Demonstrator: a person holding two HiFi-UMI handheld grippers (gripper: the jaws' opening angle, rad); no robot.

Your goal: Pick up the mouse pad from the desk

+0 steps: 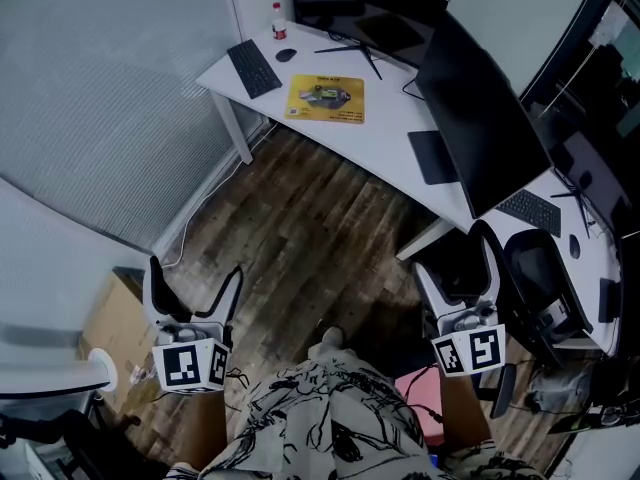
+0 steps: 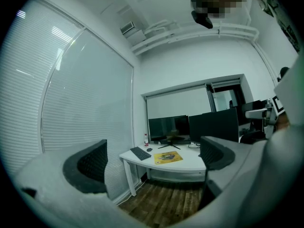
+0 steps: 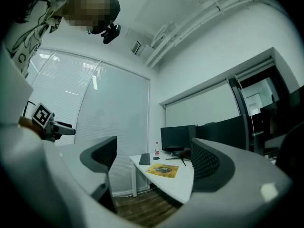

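your left gripper (image 1: 196,273) hangs low over the wooden floor (image 1: 300,228), its two dark padded fingers (image 2: 90,164) spread wide with only air between them. just outside its left finger sits a cardboard box (image 1: 112,316). looking out along those fingers, the white desk (image 1: 395,133) stands well ahead, nowhere near touching distance. in the gap between them, from left to right, you see a black keyboard (image 1: 253,68), a small bottle (image 1: 279,20) and a dark mouse (image 1: 286,55) beyond it, then the yellow mouse pad (image 1: 327,98) lying flat on the desk top, and behind it a dark monitor (image 1: 360,13) on a thin-legged stand. the mouse pad is just beside the keyboard but apart from it, and in the left gripper view it shows a little nearer the right finger than the left one. further right on the desk a second, larger dark screen (image 1: 480,118) tilts over a flat black pad (image 1: 432,156). your right gripper (image 1: 458,268) is held at about the same height as the left, beside a black office chair (image 1: 540,278), and its fingers (image 3: 209,163) are likewise wide apart and hold nothing. between them the mouse pad shows far ahead, close to the right finger's edge, with the keyboard toward the left finger.
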